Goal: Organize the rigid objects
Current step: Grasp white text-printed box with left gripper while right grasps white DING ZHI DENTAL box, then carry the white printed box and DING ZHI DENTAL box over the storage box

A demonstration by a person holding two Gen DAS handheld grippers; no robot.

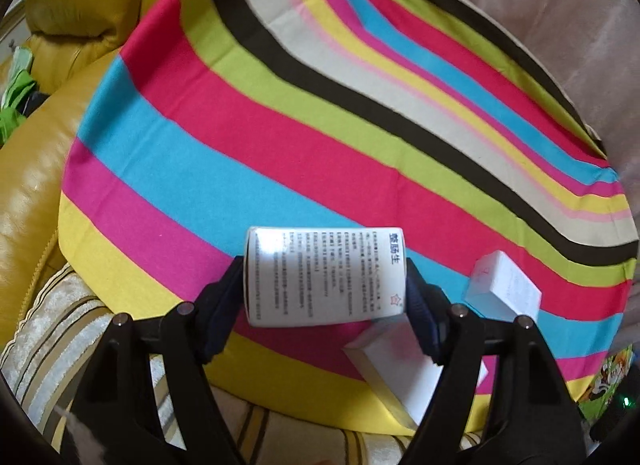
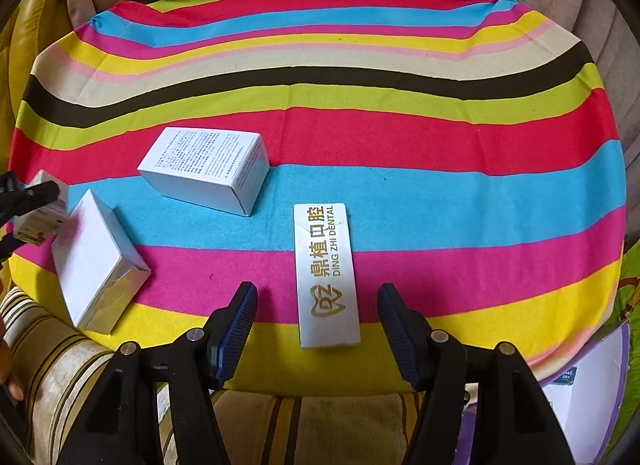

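Surface: striped cloth (image 2: 400,185) over a sofa seat.

Left gripper (image 1: 326,291): jaws clamped on the ends of a printed box (image 1: 326,277), lifted above the cloth's near edge. Likely light, stiff card; crushable.

Right gripper (image 2: 318,319): jaws spread, astride a flat dental box (image 2: 326,275) at the near edge. Best gripped across its long sides.

Toward the left edge: two white boxes (image 2: 204,169), (image 2: 96,261).

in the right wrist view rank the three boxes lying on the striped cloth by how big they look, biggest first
1. Plain white flat box, though it lies nearest the lens edge.
2. Box with printed text, close to it; farther off, so unsure.
3. Ding Zhi Dental box, the narrowest.
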